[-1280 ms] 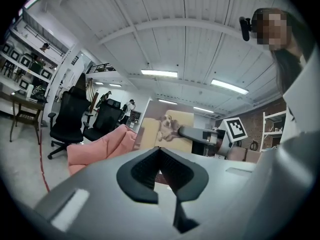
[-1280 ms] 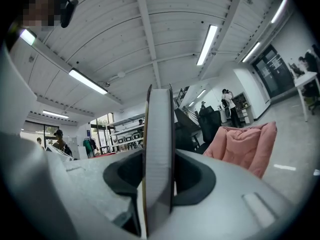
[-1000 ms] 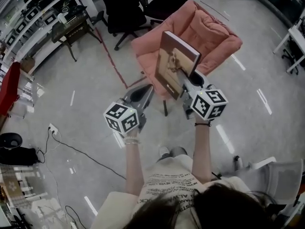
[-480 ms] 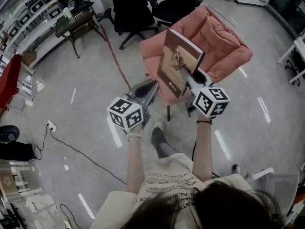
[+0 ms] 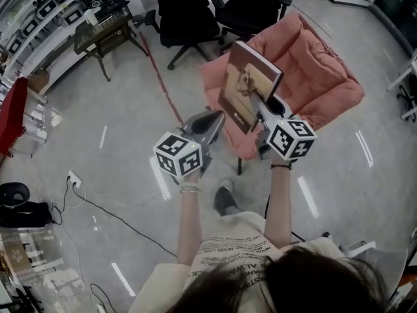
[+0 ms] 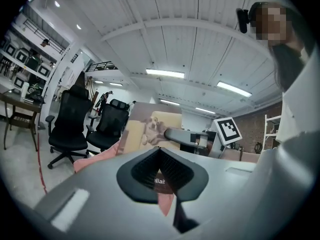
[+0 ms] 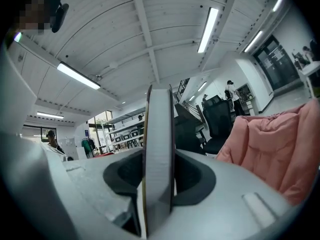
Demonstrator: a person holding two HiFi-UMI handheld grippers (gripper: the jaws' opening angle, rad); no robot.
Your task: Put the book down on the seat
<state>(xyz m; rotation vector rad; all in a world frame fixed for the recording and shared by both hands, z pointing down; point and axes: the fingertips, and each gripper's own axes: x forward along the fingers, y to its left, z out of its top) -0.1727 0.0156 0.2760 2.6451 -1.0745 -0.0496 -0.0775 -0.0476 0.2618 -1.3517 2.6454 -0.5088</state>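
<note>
Holding the book: your right gripper has the book clamped near its lower edge. A jaw presses on each cover, and the page edge stands straight up between them in the right gripper view.
Book: it is upright in the air with the dog-picture cover turned toward you. It sits over the front edge of the seat and does not touch the cushion.
Left gripper: your left gripper has its jaw tips pressed together with nothing between them. It is just short of the seat's front edge and near the book, but apart from it.
Seat: the pink cushion is bare and has room for the book to lie flat.
Done: the pick-up looks finished. You have a firm grip, and the book is already at the seat.
Left to do: by my reading, you need to carry the book further in over the cushion and tip it flat. Then lower it until it rests, spread the right jaws and draw back.
Surroundings: black office chairs stand beyond the seat, and grey floor lies in front of it.
</note>
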